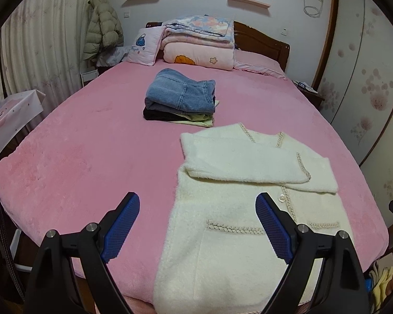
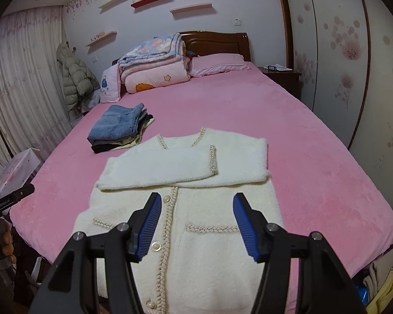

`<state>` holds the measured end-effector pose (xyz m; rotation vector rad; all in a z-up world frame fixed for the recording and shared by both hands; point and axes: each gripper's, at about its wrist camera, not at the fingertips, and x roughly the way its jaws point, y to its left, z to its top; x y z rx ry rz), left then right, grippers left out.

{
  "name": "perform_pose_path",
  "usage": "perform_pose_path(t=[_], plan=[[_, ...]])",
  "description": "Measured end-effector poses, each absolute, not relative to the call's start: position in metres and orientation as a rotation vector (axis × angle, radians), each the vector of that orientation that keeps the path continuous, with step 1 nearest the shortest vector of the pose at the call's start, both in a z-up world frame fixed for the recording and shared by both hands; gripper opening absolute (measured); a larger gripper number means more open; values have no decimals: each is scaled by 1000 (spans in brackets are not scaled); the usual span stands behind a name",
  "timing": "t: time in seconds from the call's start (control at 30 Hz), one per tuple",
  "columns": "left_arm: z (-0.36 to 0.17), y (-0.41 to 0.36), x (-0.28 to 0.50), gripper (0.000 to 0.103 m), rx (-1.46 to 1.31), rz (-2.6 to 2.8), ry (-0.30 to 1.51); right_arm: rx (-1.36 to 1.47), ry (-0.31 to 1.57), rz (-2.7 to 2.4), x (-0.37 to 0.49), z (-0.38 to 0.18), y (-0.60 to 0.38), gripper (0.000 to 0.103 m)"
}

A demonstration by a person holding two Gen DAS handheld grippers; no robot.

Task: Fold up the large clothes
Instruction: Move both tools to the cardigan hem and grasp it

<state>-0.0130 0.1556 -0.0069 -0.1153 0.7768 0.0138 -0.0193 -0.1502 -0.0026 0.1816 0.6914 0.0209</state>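
Note:
A cream fuzzy cardigan [image 1: 230, 235] with braided trim and pearl buttons lies flat on the pink bed [image 1: 91, 162], both sleeves folded across its chest. It also shows in the right wrist view [image 2: 196, 259]. My left gripper [image 1: 197, 201] is open and empty, held above the cardigan's lower left edge. My right gripper [image 2: 196, 201] is open and empty, held above the cardigan's lower front, over the button line.
A stack of folded clothes with blue jeans on top [image 1: 180, 96] sits mid-bed, beyond the cardigan. Folded quilts [image 1: 199, 41] and pillows lie at the headboard. A nightstand [image 2: 280, 76] stands right of the bed, wardrobe doors [image 2: 353, 65] further right, curtains [image 1: 39, 52] left.

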Motion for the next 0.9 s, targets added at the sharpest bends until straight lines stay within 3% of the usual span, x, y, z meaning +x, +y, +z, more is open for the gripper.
perform_pose_path(t=[0.13,0.5,0.9], plan=[[-26,149,-21,89,-102,0,796,161,657,12,-34,-14,-148,66],[-132,161,-44,89,17,-89,956,164,810,15,-51,-99,-169,67],[-209,225,-44,89,-202,-114,1131,198,1001,-70,-78,-177,-233,67]])
